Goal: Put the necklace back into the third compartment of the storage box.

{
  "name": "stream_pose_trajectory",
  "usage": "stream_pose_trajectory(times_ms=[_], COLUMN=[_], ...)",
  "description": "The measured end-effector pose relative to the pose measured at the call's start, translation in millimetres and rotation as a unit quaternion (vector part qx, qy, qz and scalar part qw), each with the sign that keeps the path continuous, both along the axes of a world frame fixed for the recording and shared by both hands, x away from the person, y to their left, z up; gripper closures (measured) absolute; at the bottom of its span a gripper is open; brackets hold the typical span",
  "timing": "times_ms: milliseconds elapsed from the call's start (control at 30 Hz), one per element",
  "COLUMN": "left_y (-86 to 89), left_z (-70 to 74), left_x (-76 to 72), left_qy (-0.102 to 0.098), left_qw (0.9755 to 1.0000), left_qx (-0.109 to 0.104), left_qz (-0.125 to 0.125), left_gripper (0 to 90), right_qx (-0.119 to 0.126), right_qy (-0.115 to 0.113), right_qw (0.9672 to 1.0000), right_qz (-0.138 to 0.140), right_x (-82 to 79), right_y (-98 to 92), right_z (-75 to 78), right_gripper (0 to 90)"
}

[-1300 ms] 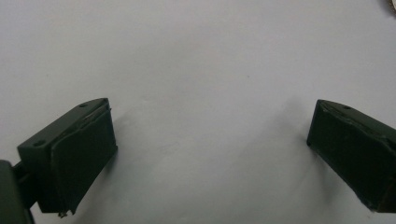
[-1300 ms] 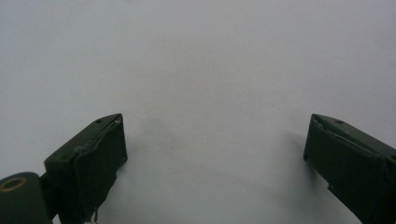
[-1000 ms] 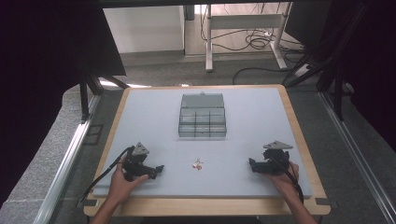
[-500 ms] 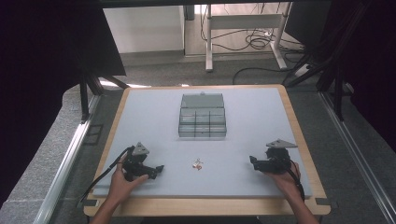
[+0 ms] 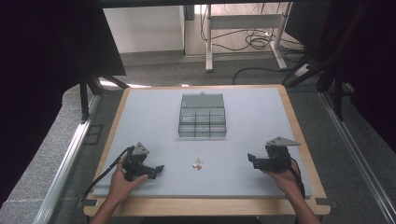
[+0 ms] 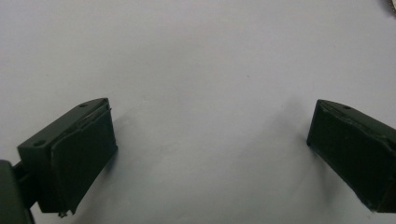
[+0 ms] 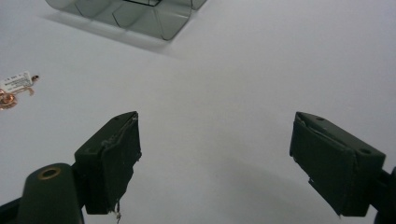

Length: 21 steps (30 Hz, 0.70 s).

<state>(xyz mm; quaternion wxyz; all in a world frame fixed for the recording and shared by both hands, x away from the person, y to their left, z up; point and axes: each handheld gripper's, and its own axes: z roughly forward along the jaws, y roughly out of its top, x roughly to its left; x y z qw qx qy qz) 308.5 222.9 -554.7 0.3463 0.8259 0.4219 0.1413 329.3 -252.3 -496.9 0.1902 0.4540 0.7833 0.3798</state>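
A clear plastic compartment box [image 5: 202, 116] with its lid up sits mid-table. Before it lies a small copper-coloured trinket with a white tag [image 5: 198, 163], also at the left edge of the right gripper view [image 7: 14, 91]. My left gripper [image 5: 159, 169] rests on the mat left of the trinket, jaws pointing right, open and with nothing between them [image 6: 210, 154]. My right gripper [image 5: 252, 160] is held to the trinket's right, jaws pointing left. Its jaws have just been closing a little but stand wide apart over bare mat [image 7: 215, 158], the box [image 7: 140, 16] ahead of them.
The grey mat [image 5: 154, 121] covers a wooden-edged table [image 5: 299, 130]. A cable [image 5: 100, 179] trails from the left gripper over the table's front left. Metal frame legs [image 5: 84, 100] and floor cables [image 5: 254, 42] lie beyond the table.
The right gripper has shifted slightly up the view and tilted a little. The left gripper, the box and the trinket have stayed in place.
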Motion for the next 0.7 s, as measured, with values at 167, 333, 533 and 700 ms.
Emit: stream_pose_trajectory(times_ms=[167, 333, 533, 700], left_y=[0.0, 0.0, 0.1, 0.0], left_z=[0.0, 0.0, 0.1, 0.1], left_x=[0.0, 0.1, 0.0, -0.1], left_qy=[0.0, 0.0, 0.001, 0.0], left_qw=[1.0, 1.0, 1.0, 1.0], left_qx=[0.0, 0.0, 0.0, 0.0], left_qz=[0.0, 0.0, 0.0, 0.0], left_gripper=[0.7, 0.7, 0.7, 0.7], right_qx=[0.002, 0.004, -0.002, -0.001], right_qy=[-0.008, -0.012, -0.027, -0.021], right_qw=[0.9999, 0.9998, 0.9988, 0.9974], right_qz=[0.008, 0.018, 0.041, 0.068], right_x=[-1.7, -1.3, 0.0, 1.9], right_y=[2.9, 7.5, 18.4, 29.2], right_z=[5.6, 14.1, 31.6, 45.9], right_gripper=[16.7, 17.9, 22.2, 26.3])
